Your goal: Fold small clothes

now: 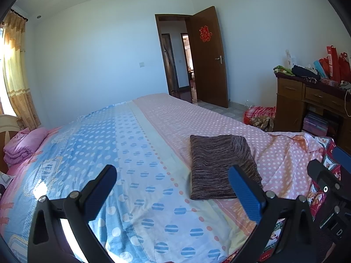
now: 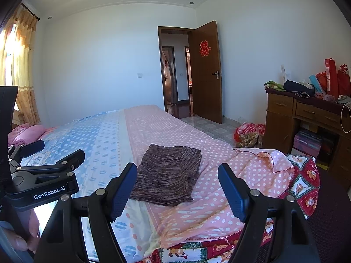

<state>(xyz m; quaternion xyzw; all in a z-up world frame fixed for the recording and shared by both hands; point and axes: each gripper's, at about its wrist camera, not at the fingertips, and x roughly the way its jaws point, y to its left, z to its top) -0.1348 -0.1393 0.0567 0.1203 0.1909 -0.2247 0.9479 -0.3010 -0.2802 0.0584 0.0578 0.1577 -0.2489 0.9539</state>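
Garment: I saw a folded brown-and-purple striped knit garment [image 1: 219, 166] lying flat on the bed; in my right view it [image 2: 169, 175] sat at about 12 o'clock, just beyond the fingertips.
Fold: it lay as a neat rectangle, with one layer doubled back along its right side, stripes running a different way there.
Place: it rested on the pink polka-dot part of the bedspread [image 2: 219, 153], close to the seam with the blue dotted part [image 1: 98, 144].
Left gripper: my left gripper [image 1: 173, 188] hung above the bed with its blue pads spread wide, nothing between them; the garment lay at about 1 o'clock, partly behind the right pad.
Right gripper: my right gripper [image 2: 177, 186] also stood wide apart and empty, above the near edge of the garment.
Bags: red gift bags [image 2: 335, 81] stood on the wooden desk [image 2: 307, 114] at 3 o'clock; I could not tell their contents.
Desk top: dark and green cloths [image 2: 291, 87] were piled there.
Under desk: boxes [image 2: 307, 142] sat in the opening.
Pillow end: folded pink bedding [image 1: 24, 144] lay at 9 o'clock.
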